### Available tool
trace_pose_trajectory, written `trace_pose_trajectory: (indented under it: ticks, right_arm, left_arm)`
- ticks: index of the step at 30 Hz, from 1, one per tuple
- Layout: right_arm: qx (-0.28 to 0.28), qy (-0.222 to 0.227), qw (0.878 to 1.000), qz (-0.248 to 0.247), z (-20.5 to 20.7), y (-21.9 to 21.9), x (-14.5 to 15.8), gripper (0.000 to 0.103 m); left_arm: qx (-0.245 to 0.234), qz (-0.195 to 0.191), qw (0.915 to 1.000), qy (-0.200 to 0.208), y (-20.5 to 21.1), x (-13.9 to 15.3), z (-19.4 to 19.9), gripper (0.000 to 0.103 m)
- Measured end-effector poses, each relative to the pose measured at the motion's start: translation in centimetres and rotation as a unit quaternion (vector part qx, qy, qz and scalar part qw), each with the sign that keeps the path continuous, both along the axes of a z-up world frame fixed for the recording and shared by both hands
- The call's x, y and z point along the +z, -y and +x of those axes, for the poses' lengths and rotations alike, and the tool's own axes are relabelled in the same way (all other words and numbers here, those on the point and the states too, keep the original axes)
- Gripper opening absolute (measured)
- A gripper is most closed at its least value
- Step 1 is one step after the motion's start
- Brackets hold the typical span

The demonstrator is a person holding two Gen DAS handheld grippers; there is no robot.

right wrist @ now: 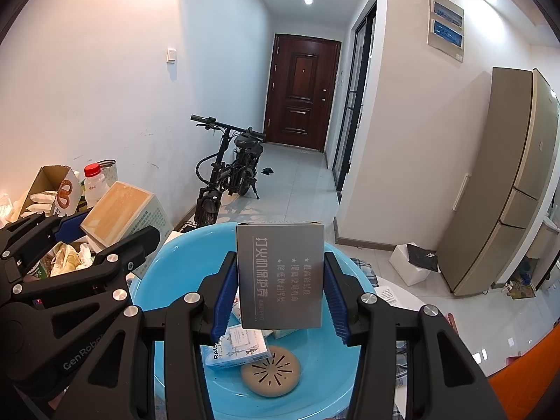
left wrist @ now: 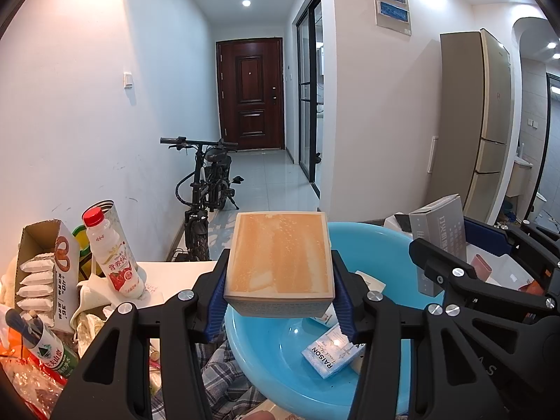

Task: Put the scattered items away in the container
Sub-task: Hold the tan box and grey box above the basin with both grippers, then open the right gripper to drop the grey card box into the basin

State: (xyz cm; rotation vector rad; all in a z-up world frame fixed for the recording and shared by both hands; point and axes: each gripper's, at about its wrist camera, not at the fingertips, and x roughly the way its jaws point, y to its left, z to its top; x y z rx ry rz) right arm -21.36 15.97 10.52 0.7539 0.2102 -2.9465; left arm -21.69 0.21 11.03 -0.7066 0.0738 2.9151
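Note:
My left gripper [left wrist: 278, 294] is shut on an orange-topped box [left wrist: 280, 259] and holds it over the near left rim of the blue basin [left wrist: 378, 245]. My right gripper [right wrist: 278, 301] is shut on a grey box with white print [right wrist: 280, 273] and holds it upright above the basin [right wrist: 168, 262]. In the basin lie a light blue RAISON pack [right wrist: 234, 350] and a tan round vented disc [right wrist: 271, 372]. The left gripper with its box [right wrist: 120, 210] shows at the left of the right wrist view; the right gripper with the grey box [left wrist: 439, 231] shows at the right of the left wrist view.
On the left stand a red-capped milk bottle [left wrist: 113, 252], an open carton of white packets [left wrist: 45, 273], a green-labelled bottle [left wrist: 45, 346] and crumpled wrappers. Checked cloth [left wrist: 224, 378] lies under the basin. A bicycle [left wrist: 206, 189] leans on the hallway wall.

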Motion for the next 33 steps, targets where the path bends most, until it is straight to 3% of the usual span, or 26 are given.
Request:
trace_pose_trajectory:
  ticks: [33]
  right_arm:
    - [0.000,0.002,1.000,0.006,0.29,0.50,-0.06,0.050]
  left_arm:
    - [0.003,0.000,1.0000,0.003,0.32,-0.08,-0.23,0.049]
